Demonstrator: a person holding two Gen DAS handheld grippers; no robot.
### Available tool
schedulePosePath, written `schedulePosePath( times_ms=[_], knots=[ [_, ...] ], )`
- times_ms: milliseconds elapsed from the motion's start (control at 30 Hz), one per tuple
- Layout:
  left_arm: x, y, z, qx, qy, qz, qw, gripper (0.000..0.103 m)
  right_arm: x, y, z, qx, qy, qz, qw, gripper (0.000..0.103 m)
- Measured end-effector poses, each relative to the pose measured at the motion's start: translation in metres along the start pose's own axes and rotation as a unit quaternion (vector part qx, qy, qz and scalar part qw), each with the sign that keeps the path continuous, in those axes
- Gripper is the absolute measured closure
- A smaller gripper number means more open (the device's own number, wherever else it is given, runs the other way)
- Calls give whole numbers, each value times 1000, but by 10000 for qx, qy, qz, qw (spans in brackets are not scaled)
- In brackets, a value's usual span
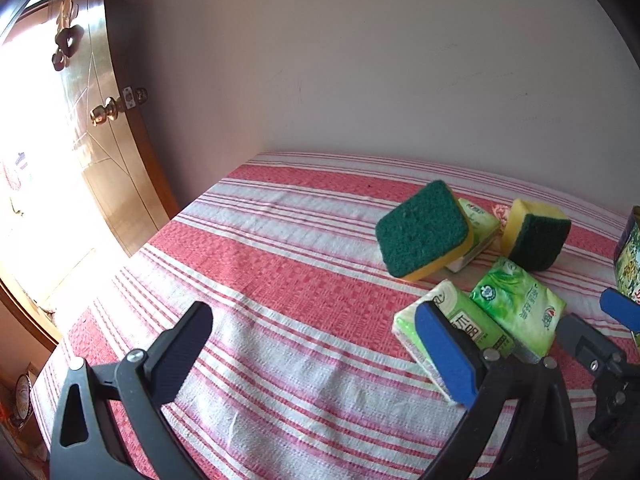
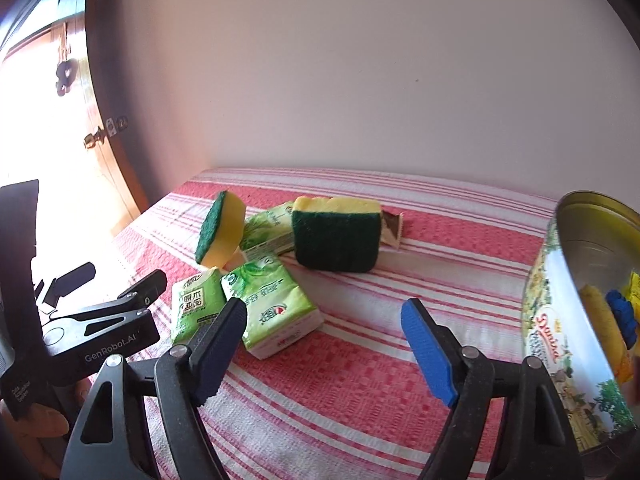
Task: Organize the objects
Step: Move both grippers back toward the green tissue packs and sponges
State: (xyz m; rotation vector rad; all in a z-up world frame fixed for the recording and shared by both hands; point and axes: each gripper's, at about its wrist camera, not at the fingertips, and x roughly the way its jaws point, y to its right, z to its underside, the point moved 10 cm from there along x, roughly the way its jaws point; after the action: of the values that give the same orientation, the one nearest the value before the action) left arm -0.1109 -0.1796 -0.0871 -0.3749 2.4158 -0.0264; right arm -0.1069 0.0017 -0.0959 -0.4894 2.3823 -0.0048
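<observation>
Two yellow sponges with green scouring pads lie on the striped cloth: one [image 1: 425, 229] [image 2: 221, 227] leans on a tissue pack [image 1: 480, 224] [image 2: 267, 227], the other [image 1: 535, 236] [image 2: 336, 233] stands behind. Two green tissue packs lie nearer: one [image 1: 456, 332] [image 2: 196, 306] and one [image 1: 520, 304] [image 2: 272, 312]. My left gripper [image 1: 316, 344] is open and empty, its blue finger over the nearest pack. My right gripper [image 2: 324, 340] is open and empty, just right of the packs. An open printed tin [image 2: 580, 312] [image 1: 628, 256] stands at the right.
The red and white striped cloth [image 1: 280, 264] [image 2: 440, 248] covers the table against a plain wall. A wooden door with a brass knob [image 1: 105, 113] is at the left. A small wrapper [image 2: 393, 229] lies behind the right sponge. The tin holds something yellow.
</observation>
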Motion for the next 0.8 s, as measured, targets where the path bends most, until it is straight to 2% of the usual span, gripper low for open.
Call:
schedulePosePath(
  times_ms=[167, 267, 300, 367, 433, 533, 700, 800],
  knots=[
    [5, -7, 3, -148, -227, 74, 9996, 1, 37, -18, 6, -226, -612, -96, 9978, 21],
    [6, -5, 2, -144, -251, 56, 9996, 1, 49, -21, 4, -106, -705, -289, 9970, 22],
    [6, -3, 2, -136, -256, 76, 9996, 1, 51, -19, 5, -44, -739, -333, 9967, 24],
    [4, 2, 4, -140, -294, 133, 9994, 1, 52, -15, 5, 83, -765, -393, 9963, 35],
    [4, 6, 4, -121, -308, 107, 9994, 1, 49, -11, 7, 81, -795, -403, 9960, 38],
    [5, 14, 5, -145, -359, 217, 9990, 1, 39, 2, 10, 94, -746, -194, 9970, 38],
    [8, 35, 7, -136, -478, 218, 9985, 1, 13, 37, 15, 387, -499, 284, 9976, 39],
    [14, 47, 10, -123, -568, 178, 9982, 1, 2, 57, 20, 572, -483, 402, 9964, 39]
  ],
)
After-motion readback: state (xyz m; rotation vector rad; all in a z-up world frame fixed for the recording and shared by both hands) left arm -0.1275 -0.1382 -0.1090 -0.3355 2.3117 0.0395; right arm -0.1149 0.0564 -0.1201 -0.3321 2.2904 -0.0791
